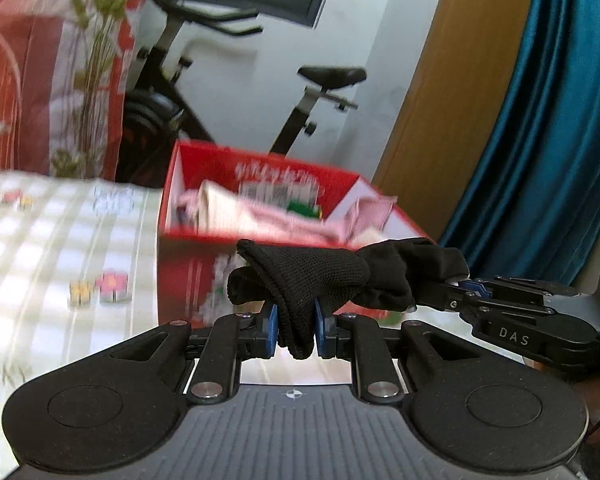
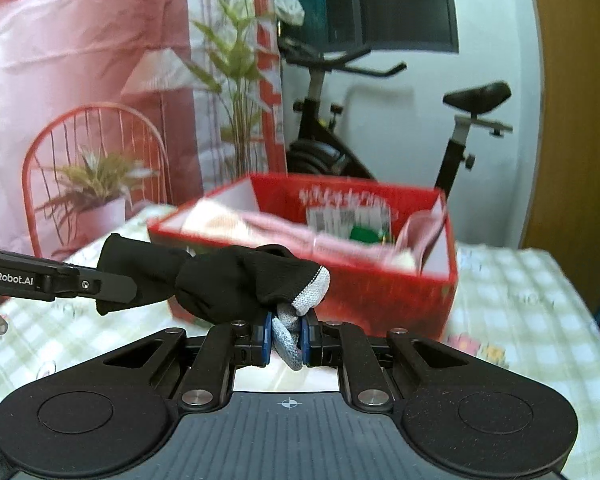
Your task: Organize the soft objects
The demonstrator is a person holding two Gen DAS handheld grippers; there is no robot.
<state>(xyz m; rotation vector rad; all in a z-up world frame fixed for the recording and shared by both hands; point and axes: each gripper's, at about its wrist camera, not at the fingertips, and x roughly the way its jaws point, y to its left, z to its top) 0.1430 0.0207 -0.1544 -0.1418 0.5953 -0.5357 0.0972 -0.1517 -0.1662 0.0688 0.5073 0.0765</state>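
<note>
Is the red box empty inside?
No, the red box has pink cloth lying inside it, with something green beside that.

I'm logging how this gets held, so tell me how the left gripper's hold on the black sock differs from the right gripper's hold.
The left gripper pinches the black sock on plain black knit; the right gripper pinches its grey tip. Black fabric bulges above the left gripper's pads, while only a thin grey flap sits between the right gripper's. Both are shut on the same sock, in front of the red box.
</note>
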